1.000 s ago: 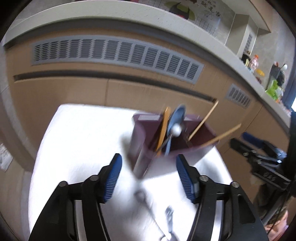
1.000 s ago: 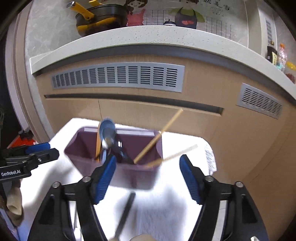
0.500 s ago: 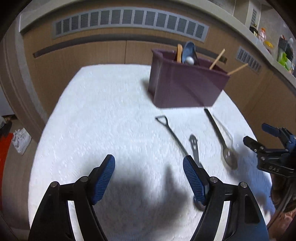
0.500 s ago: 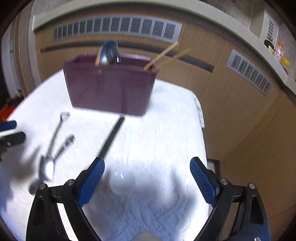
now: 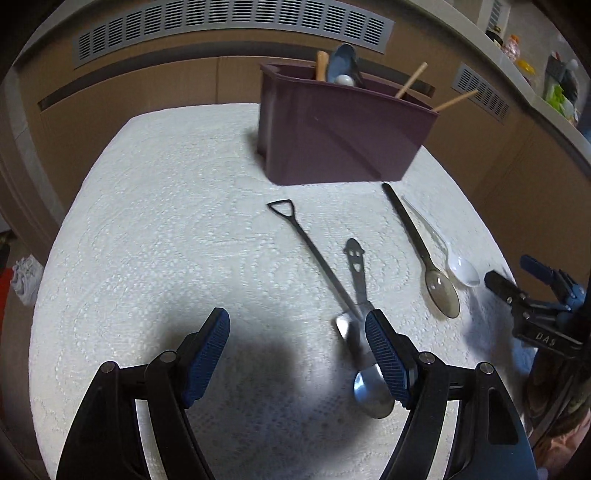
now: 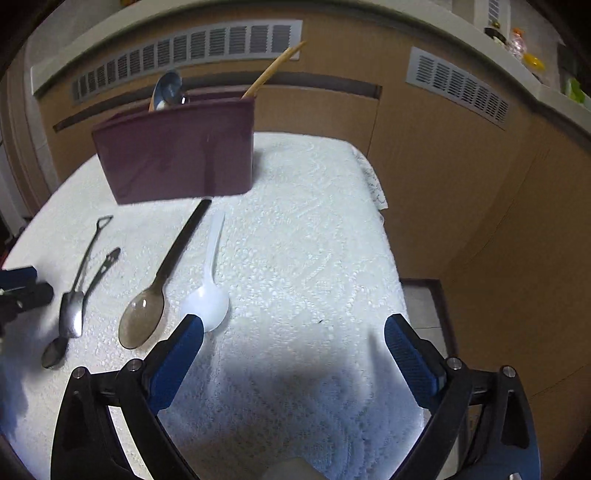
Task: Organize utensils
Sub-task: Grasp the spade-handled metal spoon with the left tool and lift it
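Note:
Several loose spoons lie on the white tablecloth [image 5: 155,236] in front of a purple utensil holder [image 5: 343,136]. They are a shovel-handled metal spoon [image 5: 310,251], a metal spoon with a face cut-out handle [image 5: 356,273], a dark translucent spoon [image 5: 417,240] and a white plastic spoon [image 5: 461,269]. My left gripper [image 5: 295,325] is open and empty, its right finger over the two crossed metal spoons. My right gripper [image 6: 293,325] has its jaws opening with nothing between them. The white plastic spoon [image 6: 207,302] lies just beyond its left fingertip. The holder [image 6: 177,155] has a blue spoon and wooden sticks in it.
Wooden cabinet fronts with grey vents [image 5: 229,18] curve behind the table. The cloth's right edge [image 6: 388,236] drops to the floor beside the right gripper. Each gripper shows at the other view's side: the right gripper [image 5: 511,269], the left gripper [image 6: 37,282].
Both grippers have come down and back toward the table, so the holder has slid to the top of each view and the loose spoons have appeared. Both pairs of jaws have widened.

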